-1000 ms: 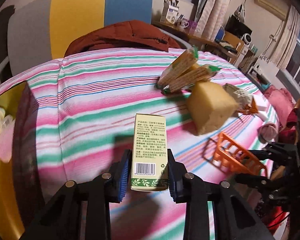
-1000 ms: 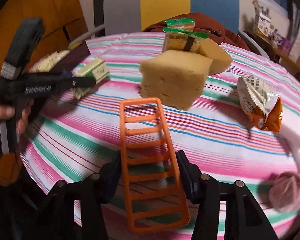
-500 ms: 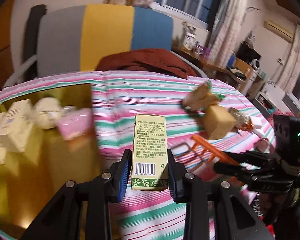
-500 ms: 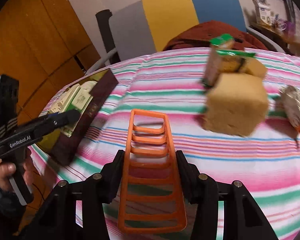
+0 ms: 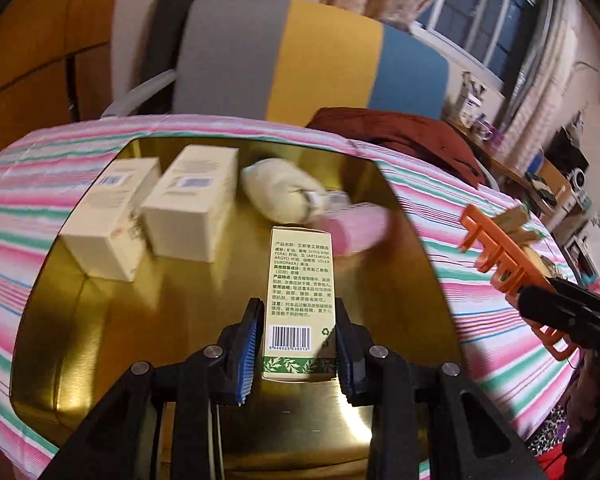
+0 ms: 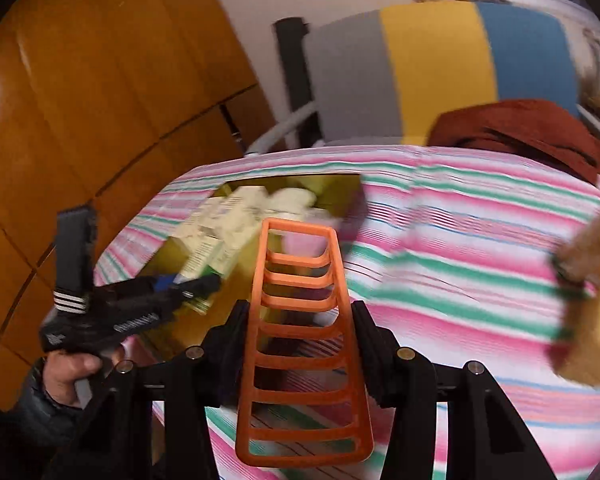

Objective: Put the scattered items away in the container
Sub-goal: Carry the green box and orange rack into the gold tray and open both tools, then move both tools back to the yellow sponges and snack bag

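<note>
Gripping box (image 5: pixel 299 304) between left tongs (image 5: pixel 296 350), over container (image 5: pixel 100 340).

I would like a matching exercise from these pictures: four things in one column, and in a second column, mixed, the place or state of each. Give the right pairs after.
Things
1. green-printed box
2. orange rack
3. two cream boxes
4. red-brown garment

Places or states
A. lying inside the gold container
B. held in the right gripper
C. beyond the table's far edge, by the chair
D. held in the left gripper, above the container

Pairs: 1-D, 2-B, 3-A, 4-C
</note>
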A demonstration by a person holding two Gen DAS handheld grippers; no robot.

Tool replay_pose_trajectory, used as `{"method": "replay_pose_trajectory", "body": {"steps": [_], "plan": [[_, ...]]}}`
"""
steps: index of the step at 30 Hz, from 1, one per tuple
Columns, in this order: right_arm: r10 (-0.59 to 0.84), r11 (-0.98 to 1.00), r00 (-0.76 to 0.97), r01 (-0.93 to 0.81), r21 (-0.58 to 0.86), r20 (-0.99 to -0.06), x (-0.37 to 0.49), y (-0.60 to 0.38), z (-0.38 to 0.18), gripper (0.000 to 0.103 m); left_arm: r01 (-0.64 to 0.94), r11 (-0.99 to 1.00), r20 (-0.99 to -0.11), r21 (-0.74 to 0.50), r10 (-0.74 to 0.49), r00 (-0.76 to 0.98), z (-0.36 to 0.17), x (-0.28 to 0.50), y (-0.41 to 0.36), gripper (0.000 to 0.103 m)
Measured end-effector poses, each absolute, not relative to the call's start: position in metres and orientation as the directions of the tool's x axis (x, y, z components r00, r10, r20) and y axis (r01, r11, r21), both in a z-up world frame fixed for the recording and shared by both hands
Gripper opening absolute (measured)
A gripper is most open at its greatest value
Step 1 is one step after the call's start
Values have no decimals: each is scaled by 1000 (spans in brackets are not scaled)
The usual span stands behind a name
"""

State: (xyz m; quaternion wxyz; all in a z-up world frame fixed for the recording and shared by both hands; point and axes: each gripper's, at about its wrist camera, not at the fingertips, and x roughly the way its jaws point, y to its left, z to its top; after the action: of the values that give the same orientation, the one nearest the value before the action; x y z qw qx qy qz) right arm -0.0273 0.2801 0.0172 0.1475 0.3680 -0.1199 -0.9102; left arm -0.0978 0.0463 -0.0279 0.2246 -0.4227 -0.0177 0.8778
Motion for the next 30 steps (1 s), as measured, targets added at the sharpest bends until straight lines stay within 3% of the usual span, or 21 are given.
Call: {"method": "replay_pose_trajectory", "body": {"steps": [9,15,24,30], "plan": [[-372,-923,-595,316,219,-712,-86,209,12,51,-308,-913,-767,-266,394,-506,-43,-126,28,33],[-246,-952,-586,297,78,-772,-105,196,-9,52,-296,-913,-790,-282,396,-468,-52,-135,31,33],[-309,-945,-597,283,165,-741,-88,211,-20,55,-278,-929,-797,-244,355,-488,-50,-133,35,43],[-324,-946,-652,244,215,-685,-68,224,-11,56,-257,-939,-767,-231,338,-546,-46,-116,30,44]]}}
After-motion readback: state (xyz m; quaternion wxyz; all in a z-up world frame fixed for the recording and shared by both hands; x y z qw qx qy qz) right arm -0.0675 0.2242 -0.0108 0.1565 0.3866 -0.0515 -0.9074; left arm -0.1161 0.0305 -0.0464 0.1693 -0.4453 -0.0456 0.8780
